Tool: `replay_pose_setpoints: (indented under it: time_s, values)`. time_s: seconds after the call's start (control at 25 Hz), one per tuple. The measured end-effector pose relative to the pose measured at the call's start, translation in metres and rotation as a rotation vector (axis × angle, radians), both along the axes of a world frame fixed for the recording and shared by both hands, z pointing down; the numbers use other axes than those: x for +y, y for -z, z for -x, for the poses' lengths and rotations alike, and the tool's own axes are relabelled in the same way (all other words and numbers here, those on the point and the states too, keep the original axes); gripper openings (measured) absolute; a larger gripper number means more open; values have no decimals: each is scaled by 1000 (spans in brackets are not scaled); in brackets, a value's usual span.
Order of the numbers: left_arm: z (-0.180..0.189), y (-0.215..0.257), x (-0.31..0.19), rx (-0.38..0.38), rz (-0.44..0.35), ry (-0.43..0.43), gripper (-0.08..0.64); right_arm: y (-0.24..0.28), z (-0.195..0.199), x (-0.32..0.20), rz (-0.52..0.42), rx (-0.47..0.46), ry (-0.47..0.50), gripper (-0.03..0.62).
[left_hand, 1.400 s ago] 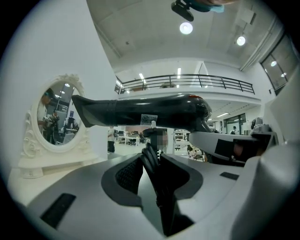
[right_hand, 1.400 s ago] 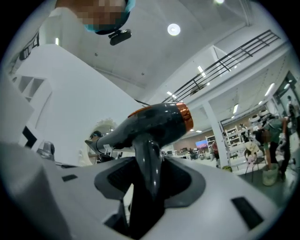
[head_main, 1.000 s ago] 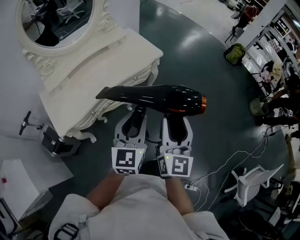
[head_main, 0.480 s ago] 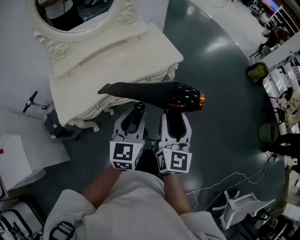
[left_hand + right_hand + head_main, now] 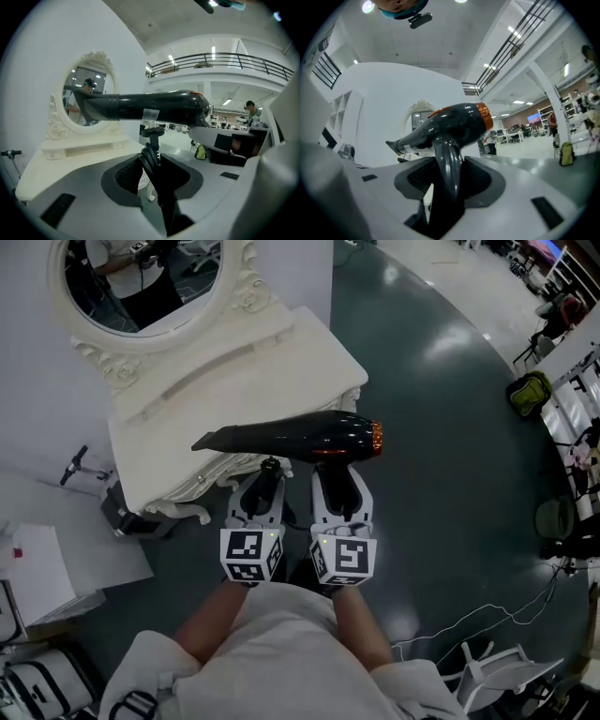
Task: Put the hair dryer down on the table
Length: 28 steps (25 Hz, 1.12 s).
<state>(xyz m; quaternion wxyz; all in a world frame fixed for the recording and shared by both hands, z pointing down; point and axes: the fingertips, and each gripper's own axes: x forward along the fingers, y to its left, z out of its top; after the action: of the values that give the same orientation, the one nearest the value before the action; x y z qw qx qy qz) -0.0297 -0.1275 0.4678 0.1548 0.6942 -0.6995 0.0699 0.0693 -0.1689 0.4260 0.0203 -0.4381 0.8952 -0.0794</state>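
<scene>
A black hair dryer [image 5: 300, 435] with an orange rear ring hangs level in front of me, nozzle to the left. Its nozzle overlaps the front edge of the cream dressing table [image 5: 281, 362]. My right gripper [image 5: 335, 470] is shut on the dryer's handle [image 5: 447, 173], which stands upright between the pads. My left gripper [image 5: 265, 474] is shut on the bundled black cord [image 5: 151, 159] just below the dryer's body [image 5: 140, 107]. In the right gripper view the dryer [image 5: 450, 124] fills the middle, above the right gripper [image 5: 447, 180].
An oval mirror [image 5: 141, 282] in a carved frame stands at the back of the table. Dark glossy floor lies to the right. A white box [image 5: 37, 568] sits at the left, a tipped white chair [image 5: 487, 676] and cables at the lower right.
Both grippers have carried the dryer toward the dressing table and lower. Its nozzle now overlaps the table's front edge. The grips look the same.
</scene>
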Motion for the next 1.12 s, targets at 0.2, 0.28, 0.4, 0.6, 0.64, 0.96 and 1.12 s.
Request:
replay_pose_setpoints:
  time_s: [0.2, 0.28, 0.4, 0.6, 0.64, 0.96, 1.12]
  values:
    - [24, -9, -18, 18, -3, 39, 112, -8, 23, -24, 6, 18, 31, 198]
    - [36, -16, -31, 39, 4, 54, 115, -11, 38, -36, -2, 53, 49, 198]
    - [53, -22, -52, 48, 13, 62, 115, -13, 63, -55, -7, 93, 78, 198]
    - [88, -28, -78, 66, 41, 82, 115, -18, 99, -82, 11, 105, 99, 198]
    - [91, -29, -78, 69, 44, 89, 115, -20, 101, -84, 18, 103, 102, 198]
    - [143, -60, -120, 122, 107, 104, 115, -49, 154, -131, 68, 160, 104, 198]
    - [151, -81, -142, 181, 159, 90, 115, -68, 169, -154, 103, 252, 84, 198]
